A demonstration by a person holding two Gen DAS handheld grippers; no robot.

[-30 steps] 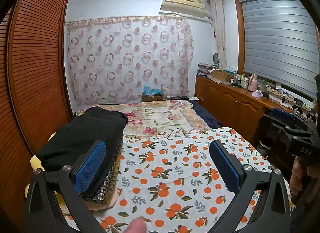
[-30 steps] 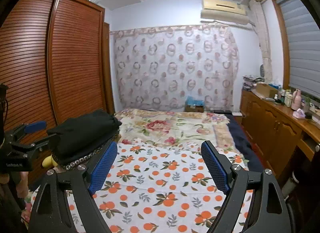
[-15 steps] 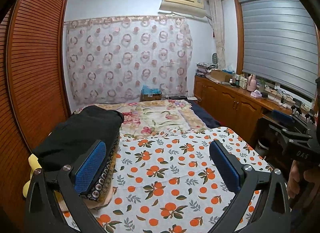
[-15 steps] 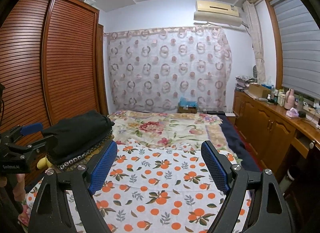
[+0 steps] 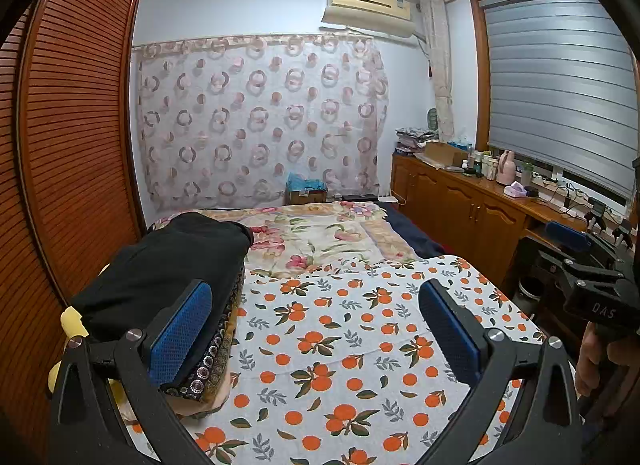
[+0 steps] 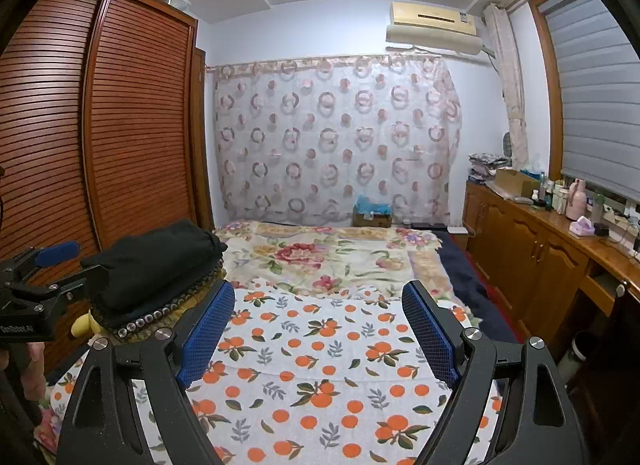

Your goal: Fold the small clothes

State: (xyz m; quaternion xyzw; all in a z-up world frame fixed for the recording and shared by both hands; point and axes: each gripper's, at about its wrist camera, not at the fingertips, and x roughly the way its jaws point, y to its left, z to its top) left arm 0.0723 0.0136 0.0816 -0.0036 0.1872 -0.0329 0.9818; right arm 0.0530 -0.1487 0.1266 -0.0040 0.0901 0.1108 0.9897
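Here, both grippers held above the near end of a bed, pointing toward the far curtained wall. Left gripper [image 5: 314,339]: jaws wide apart, nothing between the blue pads, only the orange-print cloth [image 5: 360,345] below. Right gripper [image 6: 318,331]: jaws likewise wide apart, nothing held, same cloth [image 6: 320,365] underneath. Cloth spread flat over the near half of the bed, white with orange fruit and leaves; far edge overlapping a floral bedspread [image 5: 320,233].

Stack of folded clothes [image 5: 168,273] at the left side of the bed, beside the slatted wardrobe [image 5: 68,165]: black garment on top, a patterned piece with ring-print trim under it, something yellow at the bottom. Stack just beside the left pad of the left gripper; contact not determinable. Also seen left of the right gripper [image 6: 156,265].

Right: wooden cabinets [image 5: 460,209] with bottles and boxes on top. Far: circle-print curtain [image 5: 260,125], air conditioner [image 5: 368,5] above.
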